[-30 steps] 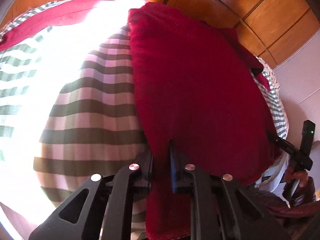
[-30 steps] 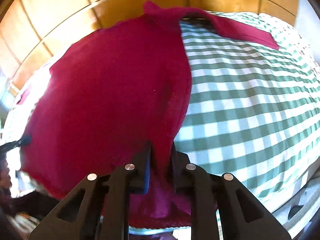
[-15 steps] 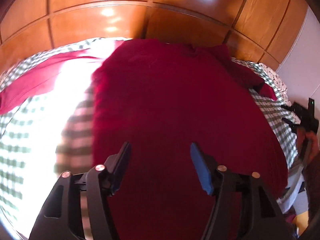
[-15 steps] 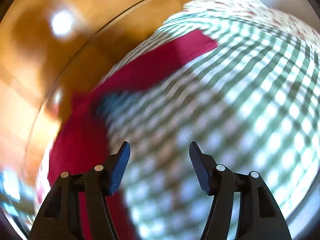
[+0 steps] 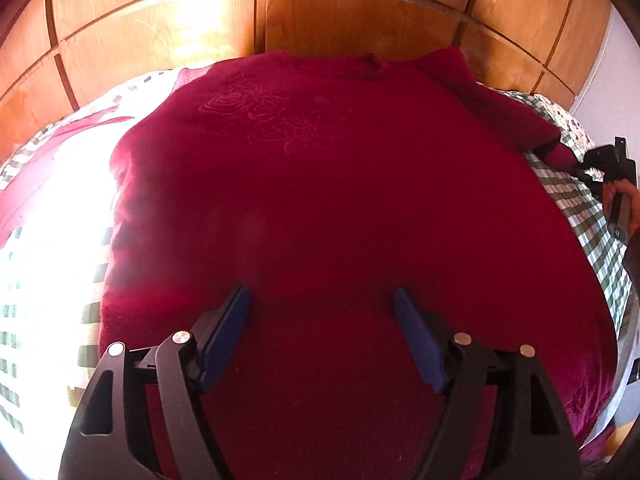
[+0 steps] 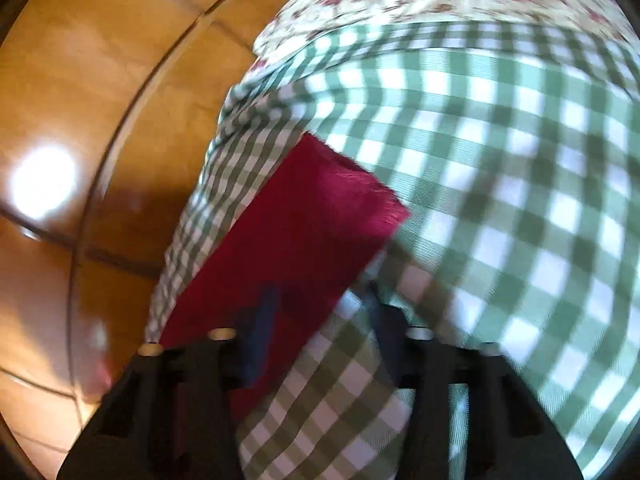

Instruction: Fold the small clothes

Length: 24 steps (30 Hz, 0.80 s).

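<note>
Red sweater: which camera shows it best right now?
The left wrist view. The red sweater lies spread flat there, rose pattern and neckline visible. The right wrist view, blurred, catches only one sleeve end on the checked cloth.

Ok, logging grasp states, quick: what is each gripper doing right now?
Left gripper: open, empty, over the dark red embossed sweater.
Right gripper: open, at the sweater's red sleeve, not gripping it.

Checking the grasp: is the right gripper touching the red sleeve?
Cannot tell. In the blurred right wrist view the right gripper stands open around the sleeve; no contact or gap shows plainly.
</note>
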### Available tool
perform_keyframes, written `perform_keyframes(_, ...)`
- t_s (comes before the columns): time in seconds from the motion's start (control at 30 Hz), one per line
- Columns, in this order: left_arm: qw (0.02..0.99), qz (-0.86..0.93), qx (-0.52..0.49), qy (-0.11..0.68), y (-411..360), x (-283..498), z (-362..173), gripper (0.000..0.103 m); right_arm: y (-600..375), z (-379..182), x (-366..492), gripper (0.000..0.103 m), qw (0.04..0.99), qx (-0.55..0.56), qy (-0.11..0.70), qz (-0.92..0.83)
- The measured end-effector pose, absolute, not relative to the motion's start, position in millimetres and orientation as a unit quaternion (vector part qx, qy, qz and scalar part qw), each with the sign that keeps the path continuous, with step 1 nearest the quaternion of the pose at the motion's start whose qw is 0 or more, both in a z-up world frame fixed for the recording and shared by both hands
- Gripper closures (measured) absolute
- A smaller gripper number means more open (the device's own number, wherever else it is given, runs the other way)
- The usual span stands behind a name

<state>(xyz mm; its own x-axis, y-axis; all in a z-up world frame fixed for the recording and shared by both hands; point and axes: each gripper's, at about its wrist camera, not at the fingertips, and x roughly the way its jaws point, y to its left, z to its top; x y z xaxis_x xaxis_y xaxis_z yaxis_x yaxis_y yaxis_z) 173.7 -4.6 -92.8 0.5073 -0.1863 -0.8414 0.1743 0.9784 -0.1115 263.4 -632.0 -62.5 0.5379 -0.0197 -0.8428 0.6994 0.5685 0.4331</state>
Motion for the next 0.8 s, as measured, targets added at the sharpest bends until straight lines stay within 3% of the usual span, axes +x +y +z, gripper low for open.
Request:
perform_keyframes(0.13, 0.868, -0.101, -0.010, 0.485, -5, 174, -94, 0.027, -658, -51, 247, 0.097, 0.789, 0.333, 0.419, -0.302)
perform_keyframes(0.43, 0.866, -0.103, -0.013, 0.489, -14, 179, -93, 0.025, -676, -45, 237, 0.098, 0.785, 0.318, 0.421, -0.326)
perform_keyframes(0.8, 0.871, -0.106, -0.070, 0.474, 9, 181, -75, 0.025, -566, 52, 301, 0.098, 0.872, 0.298, 0.368, -0.122)
